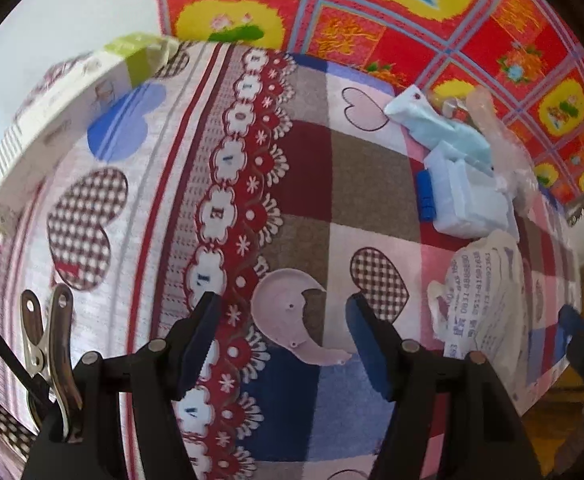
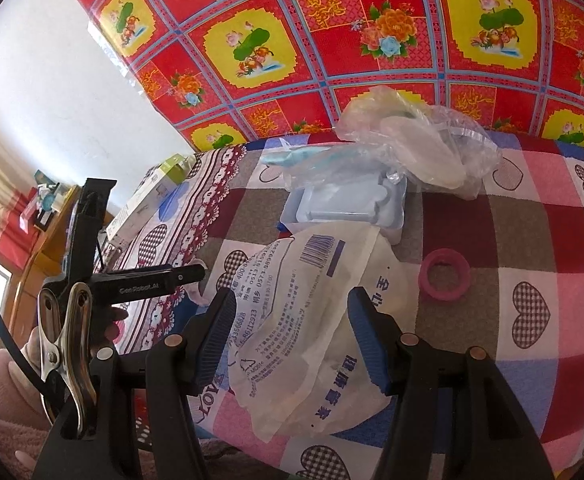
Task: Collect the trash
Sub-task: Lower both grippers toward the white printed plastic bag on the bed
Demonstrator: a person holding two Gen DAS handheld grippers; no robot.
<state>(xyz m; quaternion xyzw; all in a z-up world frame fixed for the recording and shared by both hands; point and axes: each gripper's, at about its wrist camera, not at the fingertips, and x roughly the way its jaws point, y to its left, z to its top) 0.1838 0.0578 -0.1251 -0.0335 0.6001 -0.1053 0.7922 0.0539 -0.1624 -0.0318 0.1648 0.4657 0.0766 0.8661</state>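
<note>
On a heart-patterned patchwork cloth (image 1: 196,168), the left gripper (image 1: 284,314) hangs jaws apart over a broken pink plastic piece (image 1: 280,312); right gripper (image 2: 292,312) straddles, ungripped, a printed white bag (image 2: 303,300) nearby.

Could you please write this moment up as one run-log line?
left hand-held gripper: open over pink plastic piece | right hand-held gripper: open around printed bag | nothing held

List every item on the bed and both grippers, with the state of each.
Left gripper: open, over pink plastic piece.
Right gripper: open, straddling printed wrapper.
Pink ring: lying flat, untouched.
Blue tray: upright, partly under wrapper.
Clear bag: crumpled.
White box: lying at the bed's edge.
</note>
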